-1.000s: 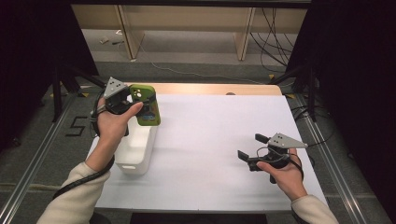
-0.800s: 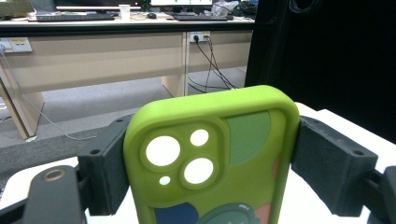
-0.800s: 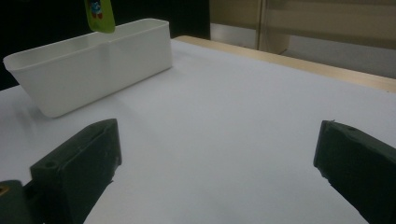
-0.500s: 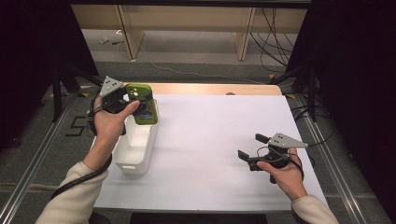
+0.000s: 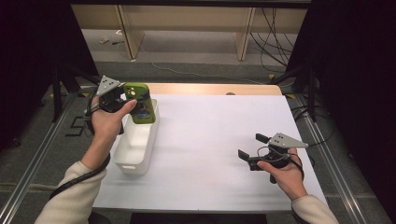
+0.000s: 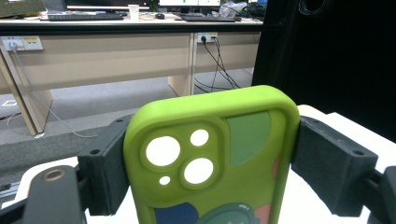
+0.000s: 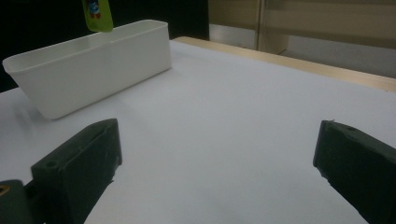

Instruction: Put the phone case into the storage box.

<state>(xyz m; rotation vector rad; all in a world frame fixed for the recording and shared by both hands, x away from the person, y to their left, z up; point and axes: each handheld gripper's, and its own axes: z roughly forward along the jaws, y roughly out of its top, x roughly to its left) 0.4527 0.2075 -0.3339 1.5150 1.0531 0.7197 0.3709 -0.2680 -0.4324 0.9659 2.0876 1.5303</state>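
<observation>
A green phone case (image 5: 139,102) with camera cut-outs and coloured patches is held upright above the far end of a white bin (image 5: 135,144). My left gripper (image 5: 131,101) is shut on the phone case (image 6: 212,158), its jaws pressing the case's two long sides. In the right gripper view the case's lower end (image 7: 97,14) hangs over the bin (image 7: 88,65). My right gripper (image 5: 252,150) is open low over the white table at the right, nothing between its fingers (image 7: 79,168).
The white table surface (image 5: 215,135) stretches between the bin and the right gripper. A wooden strip (image 5: 215,88) edges the far side. Desks and cables stand on the floor beyond. Metal rails run along both table sides.
The left gripper has carried the phone case a little toward the far end of the bin and tilted it more upright. The right gripper has stayed put.
</observation>
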